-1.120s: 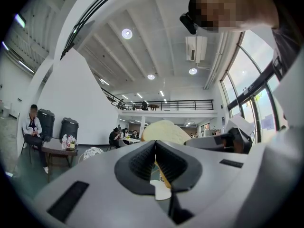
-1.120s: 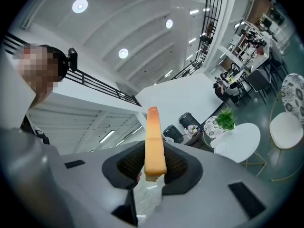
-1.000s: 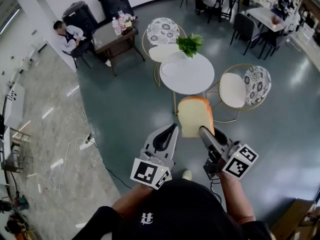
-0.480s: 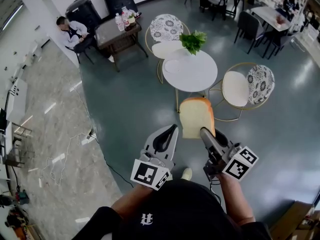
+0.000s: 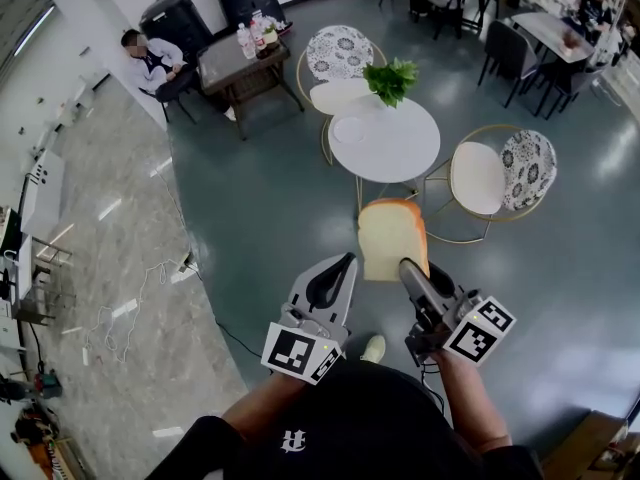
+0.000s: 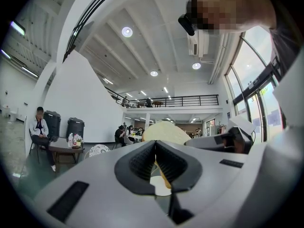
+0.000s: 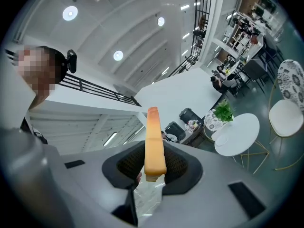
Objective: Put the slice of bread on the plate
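Observation:
A slice of bread (image 5: 392,238) stands upright in my right gripper (image 5: 409,265), whose jaws are shut on its lower edge. In the right gripper view the bread (image 7: 154,141) shows edge-on between the pads of that gripper (image 7: 153,164). My left gripper (image 5: 345,262) is beside it on the left, shut and holding nothing; in the left gripper view the pads of that gripper (image 6: 156,161) meet, and the bread (image 6: 164,131) shows behind them. Ahead stands a round white table (image 5: 400,153) with a white plate (image 5: 349,130) and a green plant (image 5: 391,78) on it.
Two patterned chairs (image 5: 338,56) (image 5: 485,176) stand round the table. At the back left a person sits (image 5: 152,54) by a dark table with bottles (image 5: 240,56) and black bins (image 5: 170,13). Cables (image 5: 130,313) lie on the floor to the left. The floor between me and the table is grey-green.
The round table and the chairs have drifted slightly lower and to the right in the head view. Both grippers and the bread keep their places in the picture.

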`<state>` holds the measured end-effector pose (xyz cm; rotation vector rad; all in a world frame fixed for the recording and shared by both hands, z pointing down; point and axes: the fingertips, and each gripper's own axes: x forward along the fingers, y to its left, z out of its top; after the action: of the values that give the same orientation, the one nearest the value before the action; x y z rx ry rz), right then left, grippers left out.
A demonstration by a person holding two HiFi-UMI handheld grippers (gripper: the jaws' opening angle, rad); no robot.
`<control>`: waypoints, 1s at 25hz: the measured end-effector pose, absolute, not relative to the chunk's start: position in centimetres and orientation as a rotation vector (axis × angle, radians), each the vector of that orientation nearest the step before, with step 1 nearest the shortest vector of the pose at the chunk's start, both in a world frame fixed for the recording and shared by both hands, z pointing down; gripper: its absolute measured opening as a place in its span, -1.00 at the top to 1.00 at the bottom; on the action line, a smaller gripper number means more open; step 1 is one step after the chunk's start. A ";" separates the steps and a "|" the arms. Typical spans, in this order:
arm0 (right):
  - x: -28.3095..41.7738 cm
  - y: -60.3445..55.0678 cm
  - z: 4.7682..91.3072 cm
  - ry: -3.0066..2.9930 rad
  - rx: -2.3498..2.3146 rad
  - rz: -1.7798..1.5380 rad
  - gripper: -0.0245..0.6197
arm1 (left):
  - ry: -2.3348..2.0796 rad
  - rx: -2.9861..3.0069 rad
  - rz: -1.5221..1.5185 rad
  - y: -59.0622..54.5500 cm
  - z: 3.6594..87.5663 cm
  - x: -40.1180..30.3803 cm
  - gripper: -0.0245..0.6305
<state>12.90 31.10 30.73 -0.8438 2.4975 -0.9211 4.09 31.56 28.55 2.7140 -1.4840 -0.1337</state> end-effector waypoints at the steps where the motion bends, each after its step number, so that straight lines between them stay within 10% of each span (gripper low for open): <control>1: 13.0 31.1 30.8 2.497 -0.837 -0.925 0.63 | -1.490 2.711 -0.130 31.6 28.6 4.3 0.90; 25: 8.4 22.1 32.0 2.447 -0.872 -0.985 0.63 | -1.461 2.730 -0.145 22.4 29.2 -0.4 0.90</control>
<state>8.45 22.14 31.98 -0.8723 2.4472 -0.9850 -0.40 22.36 29.17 2.7298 -1.4614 -0.1454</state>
